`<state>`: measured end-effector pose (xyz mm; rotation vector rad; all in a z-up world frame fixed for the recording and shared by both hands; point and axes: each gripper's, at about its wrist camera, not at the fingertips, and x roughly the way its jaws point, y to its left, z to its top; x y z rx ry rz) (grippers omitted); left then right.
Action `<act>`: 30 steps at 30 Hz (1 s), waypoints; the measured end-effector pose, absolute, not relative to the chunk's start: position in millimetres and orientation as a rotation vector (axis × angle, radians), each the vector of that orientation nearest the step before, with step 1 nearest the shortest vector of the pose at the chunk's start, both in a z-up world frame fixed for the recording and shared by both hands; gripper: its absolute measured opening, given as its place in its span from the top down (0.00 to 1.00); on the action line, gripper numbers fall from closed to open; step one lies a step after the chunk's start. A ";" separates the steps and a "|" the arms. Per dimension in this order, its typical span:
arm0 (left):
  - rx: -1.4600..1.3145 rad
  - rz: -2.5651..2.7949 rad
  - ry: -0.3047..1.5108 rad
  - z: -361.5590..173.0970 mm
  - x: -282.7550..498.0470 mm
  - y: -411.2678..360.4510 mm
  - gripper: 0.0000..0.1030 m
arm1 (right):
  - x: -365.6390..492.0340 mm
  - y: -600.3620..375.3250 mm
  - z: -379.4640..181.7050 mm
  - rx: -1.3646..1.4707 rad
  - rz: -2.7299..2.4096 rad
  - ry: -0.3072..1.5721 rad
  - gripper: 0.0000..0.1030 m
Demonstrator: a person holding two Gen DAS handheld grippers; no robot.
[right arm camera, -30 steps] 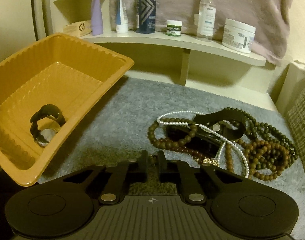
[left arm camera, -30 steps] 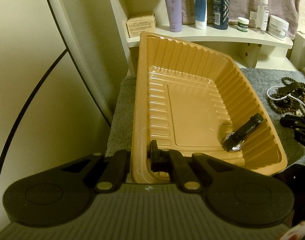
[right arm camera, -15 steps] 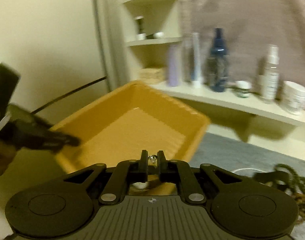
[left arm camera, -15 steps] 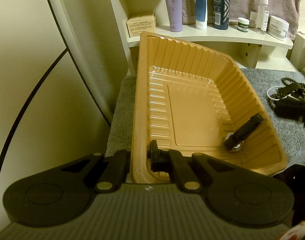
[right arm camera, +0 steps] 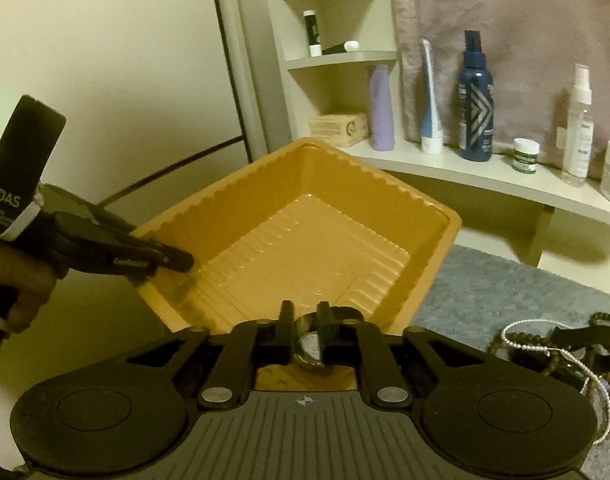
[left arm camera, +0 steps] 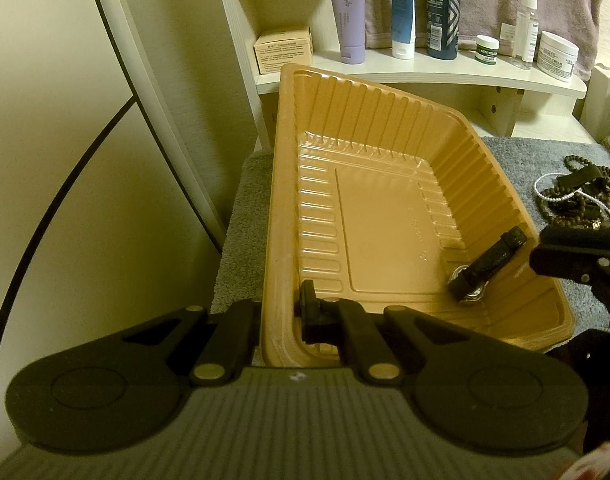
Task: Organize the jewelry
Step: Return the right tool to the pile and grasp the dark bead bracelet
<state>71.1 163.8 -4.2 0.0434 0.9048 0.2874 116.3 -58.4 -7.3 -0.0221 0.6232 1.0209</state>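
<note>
"DAS" on black handle, "CREAM" on white jar

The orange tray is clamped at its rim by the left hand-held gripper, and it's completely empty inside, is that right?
Not quite. The left hand-held gripper does clamp the rim of the orange tray, but the tray is not empty: the left wrist view shows a black-strapped watch lying in its near right corner.

left tongs clamped on tilted orange tray rim, black watch inside
</note>
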 end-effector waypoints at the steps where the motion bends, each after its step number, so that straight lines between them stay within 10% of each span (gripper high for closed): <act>1: 0.043 0.287 0.905 -4.3 71.1 164.0 0.96 | 117.1 -61.9 -6.9 -0.011 1.008 0.616 0.64; 16: 0.045 0.287 0.906 -4.2 71.3 163.7 0.96 | 172.4 -133.5 -48.7 0.081 0.528 0.736 0.57; 30: 0.045 0.287 0.906 -4.6 72.0 164.4 0.96 | 190.9 -125.2 -69.2 0.084 0.462 0.809 0.86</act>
